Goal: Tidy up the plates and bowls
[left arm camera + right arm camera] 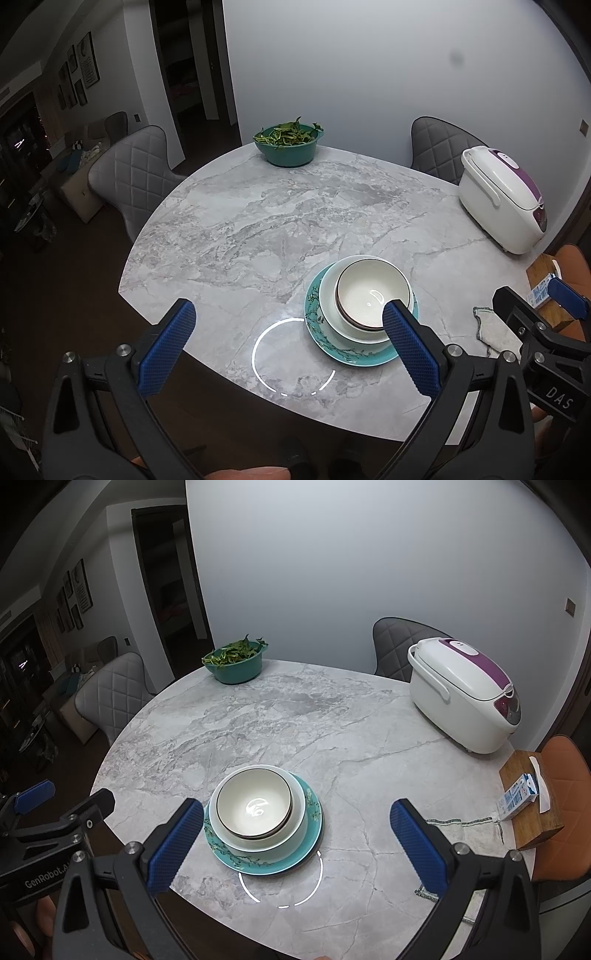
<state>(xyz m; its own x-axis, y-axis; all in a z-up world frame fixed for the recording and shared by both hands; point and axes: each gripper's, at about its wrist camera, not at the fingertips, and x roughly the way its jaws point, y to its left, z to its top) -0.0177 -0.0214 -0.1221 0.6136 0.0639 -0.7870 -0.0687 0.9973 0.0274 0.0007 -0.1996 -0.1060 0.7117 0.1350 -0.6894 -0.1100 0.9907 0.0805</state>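
Left gripper (290, 334) wide open, lower middle of left wrist view, holding nothing. Right gripper (297, 834) wide open too, lower middle of right wrist view, empty. Between them on marble table (314, 716): dark-rimmed white bowl (254, 804) nested in larger white bowl (299, 821), both on teal floral plate (314, 834) (1 stack, near table's front edge). Green bowl of leaves (236, 661) upper left; white-purple rice cooker (463, 698) right; milk carton (517, 799) on wooden box (532, 823) far right.

Teal plate (258, 864) mostly hidden under stacked bowls; milk carton (517, 799) print too small to read.
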